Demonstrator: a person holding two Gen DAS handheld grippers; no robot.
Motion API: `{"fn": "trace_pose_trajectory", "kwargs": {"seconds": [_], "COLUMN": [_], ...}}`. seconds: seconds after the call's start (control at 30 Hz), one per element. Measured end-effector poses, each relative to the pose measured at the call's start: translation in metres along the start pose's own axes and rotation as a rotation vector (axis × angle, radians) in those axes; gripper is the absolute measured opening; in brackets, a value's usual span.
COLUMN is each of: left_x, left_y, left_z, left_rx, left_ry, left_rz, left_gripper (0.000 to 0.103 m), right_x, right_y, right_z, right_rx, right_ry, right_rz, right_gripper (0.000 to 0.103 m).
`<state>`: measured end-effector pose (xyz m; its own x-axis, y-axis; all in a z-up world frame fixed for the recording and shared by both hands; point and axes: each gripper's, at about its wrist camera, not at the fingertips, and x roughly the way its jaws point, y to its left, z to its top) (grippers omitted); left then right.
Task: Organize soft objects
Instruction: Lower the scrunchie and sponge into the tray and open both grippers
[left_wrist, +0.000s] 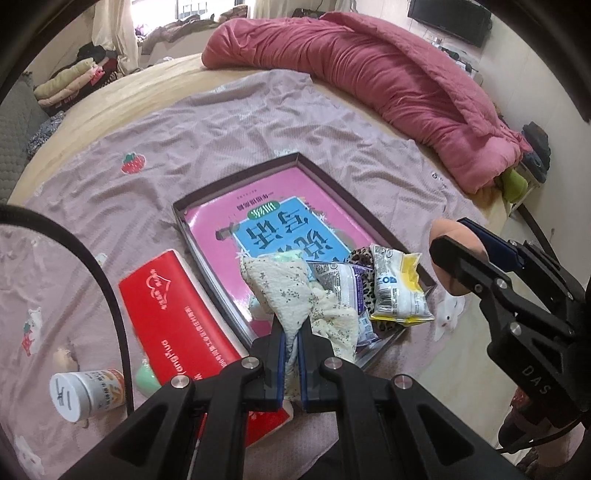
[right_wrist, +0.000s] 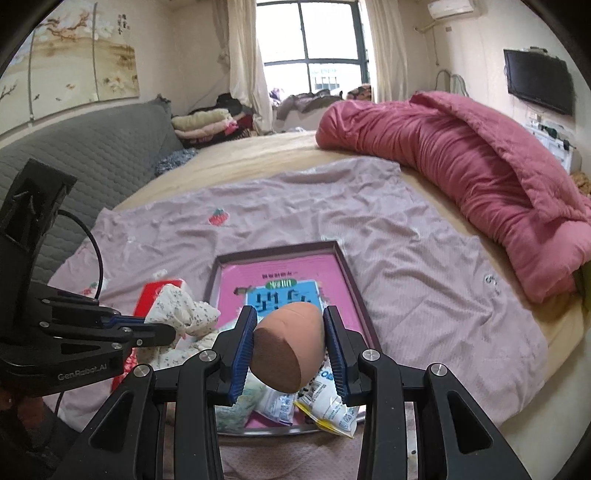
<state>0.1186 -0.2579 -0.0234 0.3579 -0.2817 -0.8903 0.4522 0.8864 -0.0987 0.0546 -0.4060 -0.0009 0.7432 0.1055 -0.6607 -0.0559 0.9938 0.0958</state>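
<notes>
A: What carries everything?
B: A bed (right_wrist: 258, 155), with a rolled pink quilt (right_wrist: 461, 155) along its far right edge and a mauve strawberry-print sheet (right_wrist: 424, 266) spread over the middle.

A: And on the sheet?
B: A shallow dark-rimmed tray (left_wrist: 325, 173) near the bed's front edge, with a pink book (left_wrist: 221, 229) lying flat inside it. At the tray's near end sit a leopard-print cloth (left_wrist: 369, 291) and two snack packets (left_wrist: 397, 288). Just left of the tray lies a red box (left_wrist: 166, 302); further left, near the front edge, a white bottle (left_wrist: 85, 393) lies on its side beside a small green sponge (left_wrist: 146, 378).

A: The left hand-held gripper (left_wrist: 291, 339)?
B: Clamped tight on a cream floral cloth (left_wrist: 284, 291), which hangs over the tray's near left corner.

A: The right hand-held gripper (right_wrist: 290, 347)?
B: Part-way closed on a tan egg-shaped sponge (right_wrist: 288, 343), both pads pressing its sides, held above the tray's near end over the packets.
</notes>
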Motion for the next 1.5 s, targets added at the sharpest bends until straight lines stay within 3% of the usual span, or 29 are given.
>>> {"fn": "trace_pose_trajectory", "kwargs": {"seconds": [0.27, 0.77, 1.5], "left_x": [0.031, 0.058, 0.065], "left_y": [0.007, 0.011, 0.016], "left_z": [-0.004, -0.008, -0.001], "left_rx": [-0.02, -0.031, -0.066], "left_ry": [0.056, 0.1, 0.095], "left_rz": [-0.002, -0.012, -0.049], "left_gripper": [0.006, 0.006, 0.006], "right_x": [0.035, 0.073, 0.083], "right_y": [-0.011, -0.004, -0.012], "right_z": [-0.018, -0.036, -0.043], "right_rx": [0.025, 0.018, 0.06], "right_ry": [0.087, 0.15, 0.157], "right_rz": [-0.033, -0.069, -0.074], "right_gripper": [0.038, 0.039, 0.042]}}
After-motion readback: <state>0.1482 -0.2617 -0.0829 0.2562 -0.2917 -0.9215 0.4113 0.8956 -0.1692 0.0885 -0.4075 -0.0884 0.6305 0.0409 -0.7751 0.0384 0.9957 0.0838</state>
